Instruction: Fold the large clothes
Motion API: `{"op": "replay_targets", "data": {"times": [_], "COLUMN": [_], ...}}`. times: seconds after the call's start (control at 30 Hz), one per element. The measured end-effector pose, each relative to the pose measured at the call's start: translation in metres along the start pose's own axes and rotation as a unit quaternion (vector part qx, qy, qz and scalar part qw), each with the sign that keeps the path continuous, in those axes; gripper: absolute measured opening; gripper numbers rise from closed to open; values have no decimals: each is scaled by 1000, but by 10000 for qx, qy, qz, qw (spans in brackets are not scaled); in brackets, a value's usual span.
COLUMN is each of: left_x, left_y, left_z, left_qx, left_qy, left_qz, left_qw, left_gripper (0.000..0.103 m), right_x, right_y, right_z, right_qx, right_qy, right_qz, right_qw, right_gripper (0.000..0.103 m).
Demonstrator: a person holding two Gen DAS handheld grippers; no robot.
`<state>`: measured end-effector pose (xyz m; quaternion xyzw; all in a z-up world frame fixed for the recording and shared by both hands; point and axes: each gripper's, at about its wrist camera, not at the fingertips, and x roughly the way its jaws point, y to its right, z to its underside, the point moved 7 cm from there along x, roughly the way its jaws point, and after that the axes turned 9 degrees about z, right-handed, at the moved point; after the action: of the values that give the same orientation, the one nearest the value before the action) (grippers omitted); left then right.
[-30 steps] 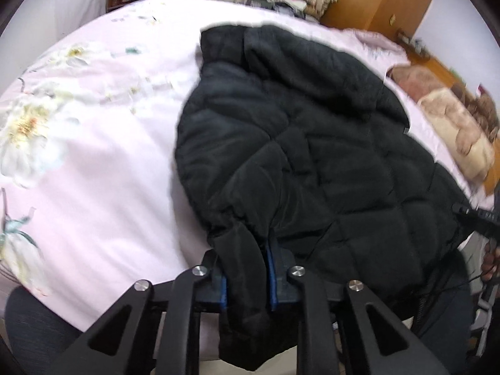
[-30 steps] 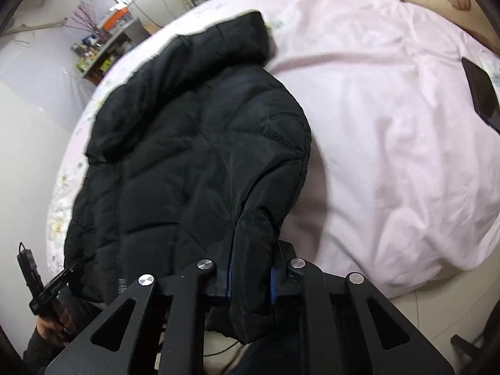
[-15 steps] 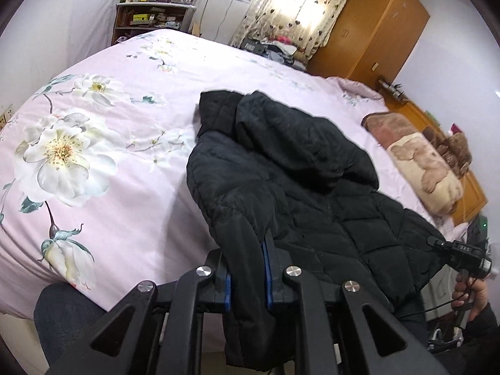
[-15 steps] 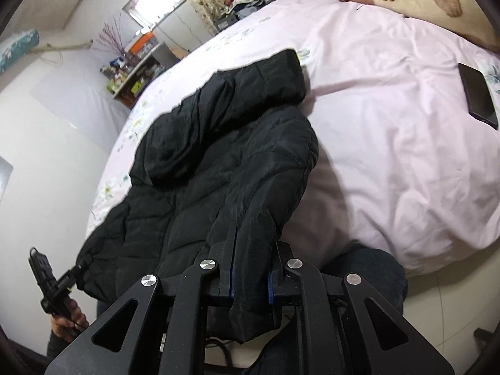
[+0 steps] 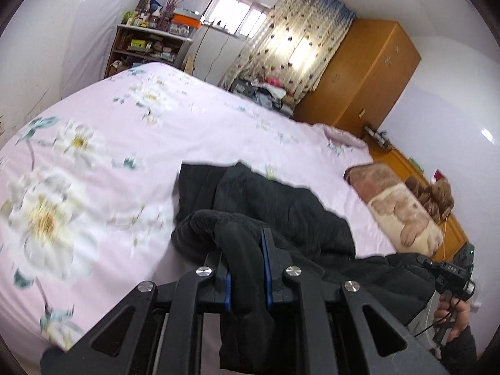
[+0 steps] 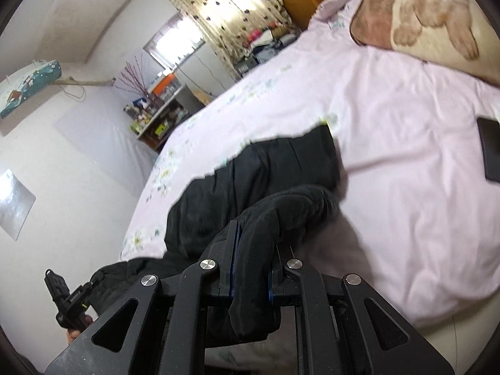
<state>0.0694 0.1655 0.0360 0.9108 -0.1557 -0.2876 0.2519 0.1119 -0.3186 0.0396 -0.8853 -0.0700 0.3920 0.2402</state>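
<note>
The black jacket [image 5: 281,212] lies on the pink bed [image 5: 125,143], its near hem pinched in both the left gripper [image 5: 247,268] and right gripper [image 6: 250,268], jaws narrow. Slippery padding could slide free toward six o'clock, spoiling the fold.

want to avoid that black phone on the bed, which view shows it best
The right wrist view: the flat black phone lies on the pink bedsheet at the right edge, clear of the black padded jacket. The left wrist view does not show it.
</note>
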Motion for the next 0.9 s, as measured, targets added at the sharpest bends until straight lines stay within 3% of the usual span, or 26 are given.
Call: {"op": "replay_targets", "data": {"times": [0.23, 0.47, 0.73, 0.9], "left_x": [55, 136, 225, 252], "left_y": [-17, -55, -111, -121], "left_z": [-63, -100, -86, -78], "left_qx": [-86, -343, -698, -675], "left_qy": [129, -138, -796, -961], "left_qz": [-16, -228, -700, -785], "left_qw": [9999, 9991, 9919, 9900], "left_gripper": [15, 16, 17, 21], "right_x": [41, 124, 222, 256], "right_y": [-20, -16, 6, 21], "right_z": [-64, -111, -118, -111], "right_qx": [-81, 158, 230, 579], "right_qy": [146, -199, -888, -1125], "right_qz": [73, 342, 881, 883], "right_qw": [9998, 9991, 9919, 9880], "right_gripper": [13, 14, 17, 22]}}
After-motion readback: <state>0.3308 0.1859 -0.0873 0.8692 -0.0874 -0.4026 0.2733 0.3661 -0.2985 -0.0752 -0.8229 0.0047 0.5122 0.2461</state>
